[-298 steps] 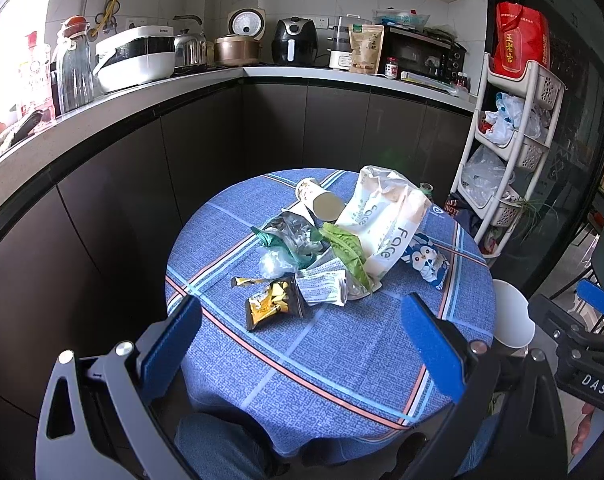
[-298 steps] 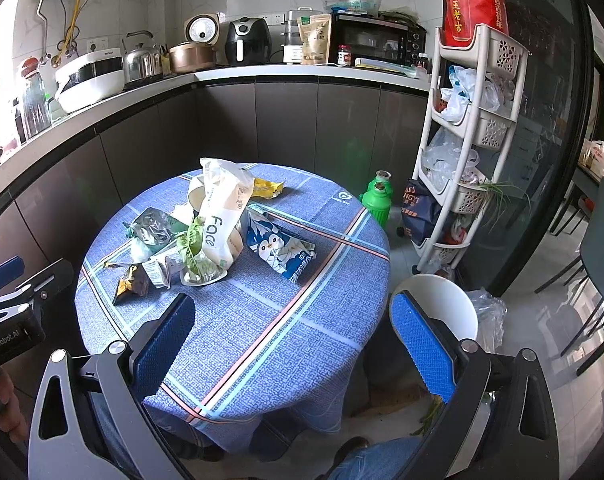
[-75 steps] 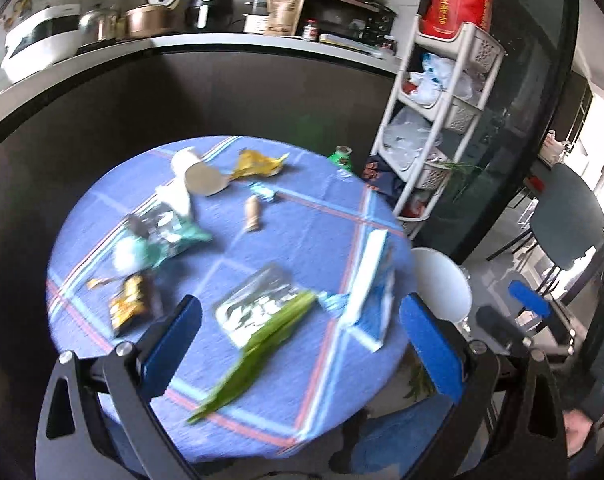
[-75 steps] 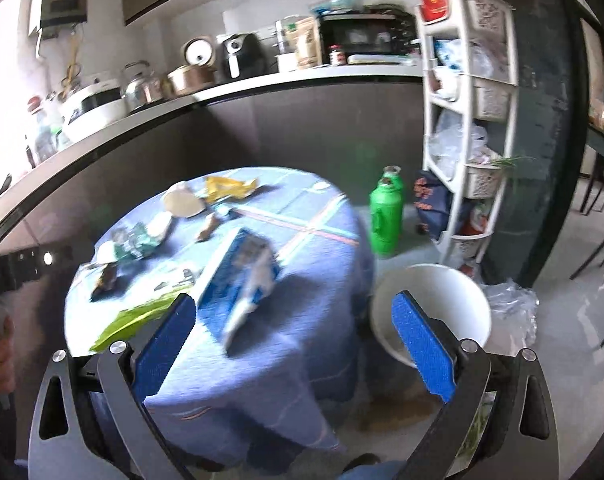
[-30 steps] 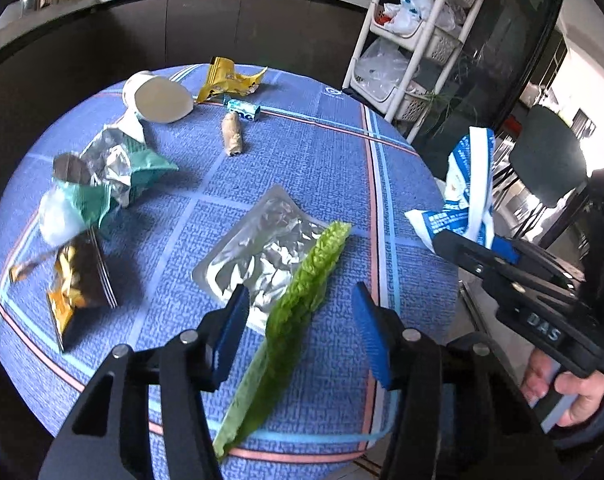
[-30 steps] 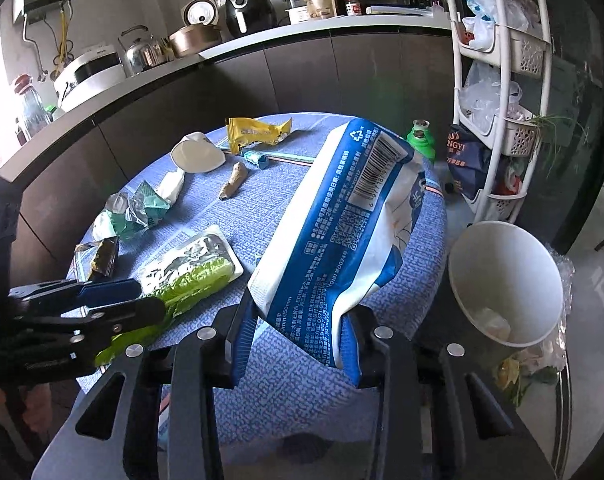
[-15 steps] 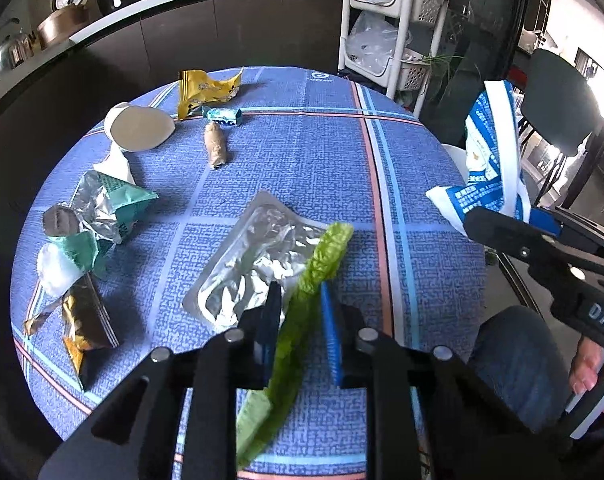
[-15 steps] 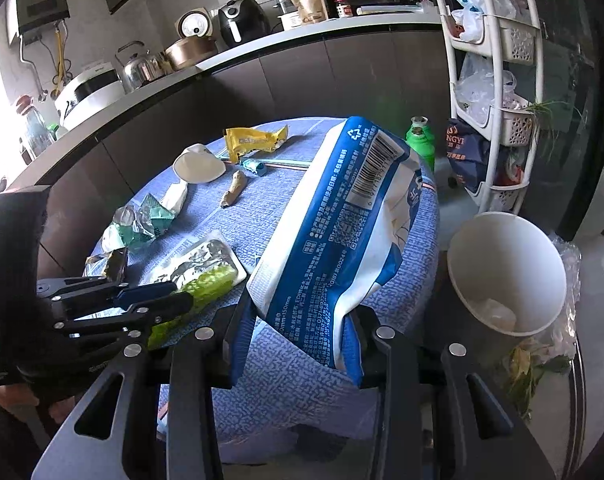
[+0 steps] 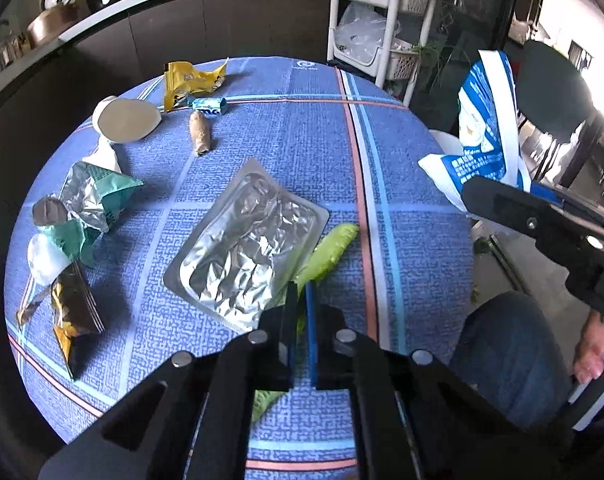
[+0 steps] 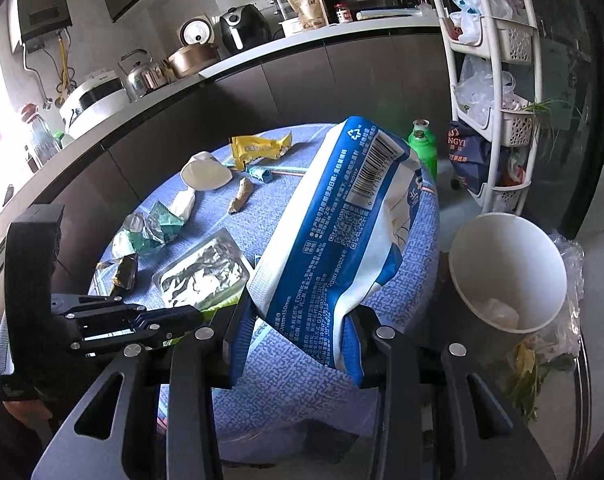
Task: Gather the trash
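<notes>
One round table (image 9: pixel 302 128) w/ a blue plaid cloth fills most of both views; dark cabinets and a counter w/ kitchen appliances (image 10: pixel 238 32) curve behind it. Off the table's right edge a white rack (image 10: pixel 497 80) holds plastic bags, and a white bin (image 10: pixel 505 268) stands on the floor just beside the table, a bit of pale trash at its bottom.

Next in size: the blue-and-white bag (image 10: pixel 341 232), clamped upright in the right gripper (image 10: pixel 298 332), pads pressing its lower end, barcode side twd the camera. It hangs over the table's near-right edge, between table and bin. A hand (image 9: pixel 597 352) shows at the gripper's handle.

Mid-table lies a silver foil pack (image 9: pixel 246 248), flat. Along its right edge, touching it, runs the green lettuce leaf (image 9: pixel 329 252). The left gripper (image 9: pixel 300 300) has its tongs together on the leaf's lower part, leaf squeezed between the pads, tip still lying on the cloth.

Smaller bits, left side: crumpled green-silver wrapper (image 9: pixel 90 208), dark-and-gold snack wrapper (image 9: pixel 70 316), white tissue wad (image 9: pixel 46 258). Far side: tipped paper cup (image 9: pixel 124 120), yellow wrapper (image 9: pixel 190 80), small blue candy pack (image 9: pixel 210 106), and a brown stub (image 9: pixel 200 136), well apart from the foil.
</notes>
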